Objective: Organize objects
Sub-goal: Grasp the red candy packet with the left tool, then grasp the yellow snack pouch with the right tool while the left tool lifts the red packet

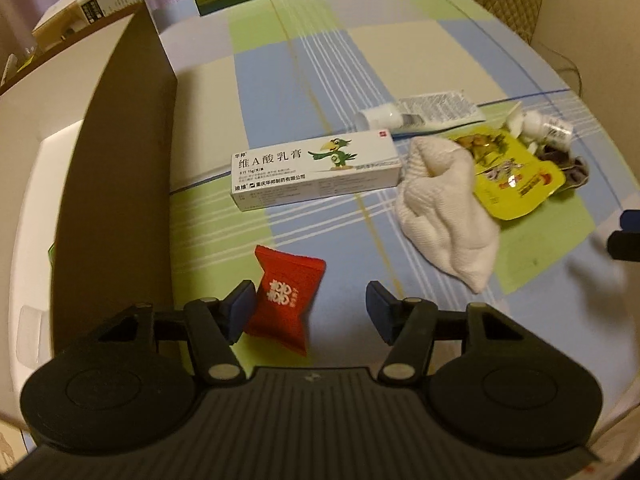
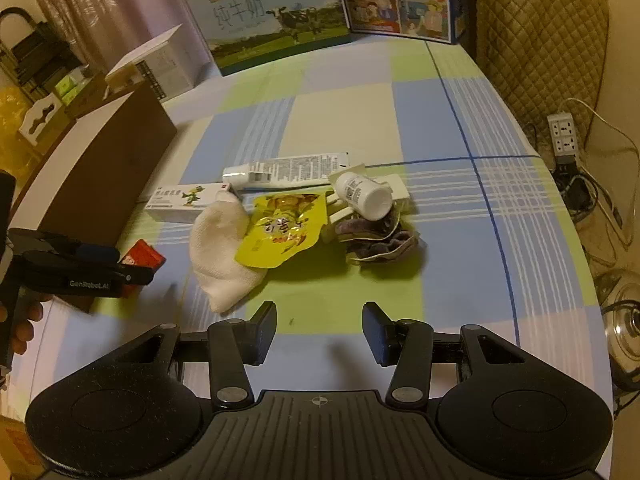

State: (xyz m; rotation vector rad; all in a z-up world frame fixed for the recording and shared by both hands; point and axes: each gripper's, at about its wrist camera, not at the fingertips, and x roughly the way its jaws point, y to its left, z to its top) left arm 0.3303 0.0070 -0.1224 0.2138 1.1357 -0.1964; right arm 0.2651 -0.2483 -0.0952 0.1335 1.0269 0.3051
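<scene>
The left gripper (image 1: pixel 310 312) is spread wide around a red packet (image 1: pixel 286 300) at lower centre of the left wrist view. Only the right wrist view shows the white bottle (image 2: pixel 362 194) clearly, mid-frame; the right gripper (image 2: pixel 318 330), bottom centre, gapes over bare tablecloth (image 2: pixel 460 120).

You are in a home room.
Your worktop (image 2: pixel 360 120) has a checked cloth; behind it stand milk cartons (image 2: pixel 276 12), a pink curtain (image 2: pixel 100 4), a quilted chair (image 2: pixel 536 40) and a power strip (image 2: pixel 564 136) on the floor.
</scene>
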